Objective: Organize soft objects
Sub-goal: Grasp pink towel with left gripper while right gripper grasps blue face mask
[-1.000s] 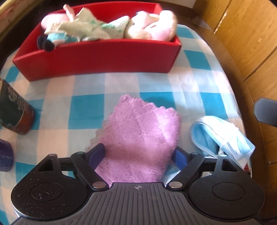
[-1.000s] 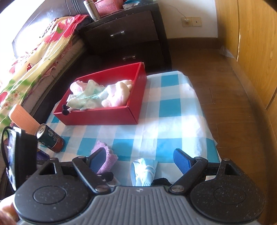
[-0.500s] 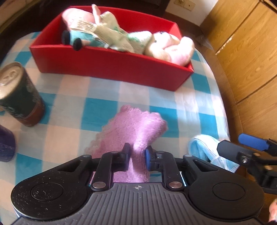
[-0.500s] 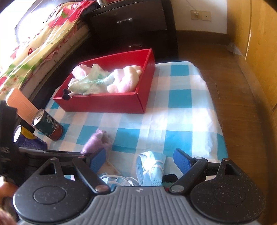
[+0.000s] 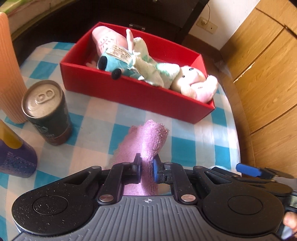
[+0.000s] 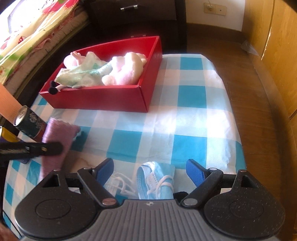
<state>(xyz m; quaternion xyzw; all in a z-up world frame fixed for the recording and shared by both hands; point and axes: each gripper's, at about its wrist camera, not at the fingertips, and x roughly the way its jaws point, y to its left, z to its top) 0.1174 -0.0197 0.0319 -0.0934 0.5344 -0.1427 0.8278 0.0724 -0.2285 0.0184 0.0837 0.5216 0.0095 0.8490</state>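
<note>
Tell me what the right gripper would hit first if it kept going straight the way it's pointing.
Probably the blue face mask, which lies just ahead between the open right gripper's fingers. Past it is bare checkered tablecloth; the red box sits off to the left of that line, though depth is hard to judge.

Floor: brown wood (image 6: 241, 61), sunlit.
Wall: white (image 6: 213, 16), with a socket (image 6: 209, 7).
Right side: wooden cabinet doors (image 5: 267, 77).
Far end: dark drawer unit (image 6: 133, 16).
Left: bed with floral cover (image 6: 35, 35).
</note>
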